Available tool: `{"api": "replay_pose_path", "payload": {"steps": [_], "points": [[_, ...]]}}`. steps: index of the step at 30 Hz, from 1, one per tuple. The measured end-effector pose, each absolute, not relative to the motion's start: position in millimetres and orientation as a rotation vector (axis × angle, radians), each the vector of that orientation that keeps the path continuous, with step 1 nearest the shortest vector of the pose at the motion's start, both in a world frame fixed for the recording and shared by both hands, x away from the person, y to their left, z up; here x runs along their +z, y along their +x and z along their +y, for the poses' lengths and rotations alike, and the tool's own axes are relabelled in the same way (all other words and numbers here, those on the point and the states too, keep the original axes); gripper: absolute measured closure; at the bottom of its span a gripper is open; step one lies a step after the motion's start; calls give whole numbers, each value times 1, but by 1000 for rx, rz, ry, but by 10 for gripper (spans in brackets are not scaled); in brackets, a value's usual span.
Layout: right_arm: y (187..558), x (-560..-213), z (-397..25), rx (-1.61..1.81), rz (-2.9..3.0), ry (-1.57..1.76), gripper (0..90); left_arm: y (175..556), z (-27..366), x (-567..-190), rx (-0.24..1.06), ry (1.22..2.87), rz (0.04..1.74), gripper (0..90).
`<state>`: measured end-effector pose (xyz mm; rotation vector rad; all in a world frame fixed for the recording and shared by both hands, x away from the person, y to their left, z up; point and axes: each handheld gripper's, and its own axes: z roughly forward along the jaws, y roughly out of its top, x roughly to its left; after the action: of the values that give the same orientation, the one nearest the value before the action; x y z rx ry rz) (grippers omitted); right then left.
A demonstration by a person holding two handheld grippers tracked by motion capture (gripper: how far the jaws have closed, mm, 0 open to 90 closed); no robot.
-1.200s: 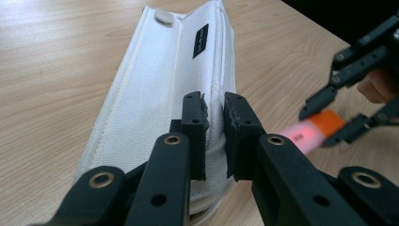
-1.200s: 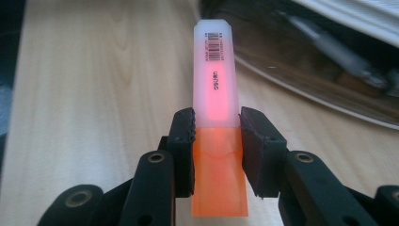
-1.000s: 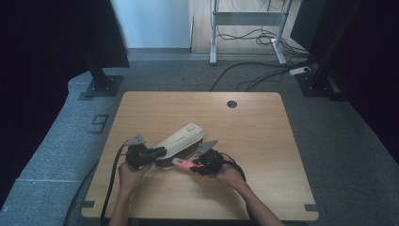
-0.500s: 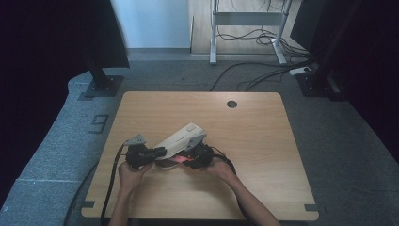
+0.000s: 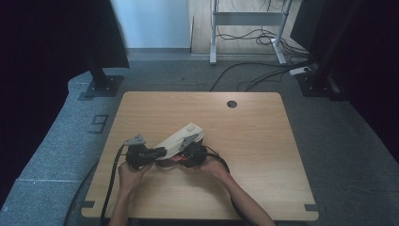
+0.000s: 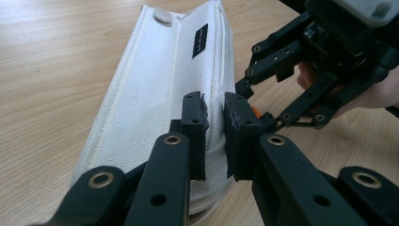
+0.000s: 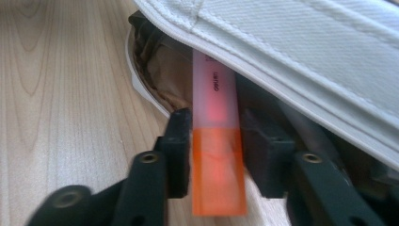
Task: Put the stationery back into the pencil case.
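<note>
Right gripper view: my right claw (image 7: 214, 155) clamped the orange marker (image 7: 217, 165), tip inside the white pouch (image 7: 301, 52); left claw (image 6: 215, 134) pinched the pouch's edge. Marker could snag its lip.

A small black label (image 6: 199, 40) sits on the white pouch (image 6: 155, 94), its print too fine to read. The translucent pink marker (image 7: 214, 117) carries dark lettering along its body, too blurred to make out. On the grey floor left of the tabletop a "9" (image 5: 98, 123) is marked.
</note>
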<state>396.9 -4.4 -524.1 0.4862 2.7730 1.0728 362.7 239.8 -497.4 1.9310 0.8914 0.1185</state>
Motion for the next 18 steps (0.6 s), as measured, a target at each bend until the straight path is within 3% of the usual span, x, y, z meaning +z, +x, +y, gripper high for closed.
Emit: {"api": "replay_pose_path", "payload": {"steps": [3,8,18], "points": [[394,-517,-14,1084,2750,520,546,363,240,-498,117,1931,892,796],[388,-513,-29,1095,2737,554,547,363,240,-498,116,1932,893,796],[367,-525,-52,1114,2733,650,656,363,239,-499,112,1937,890,793]]}}
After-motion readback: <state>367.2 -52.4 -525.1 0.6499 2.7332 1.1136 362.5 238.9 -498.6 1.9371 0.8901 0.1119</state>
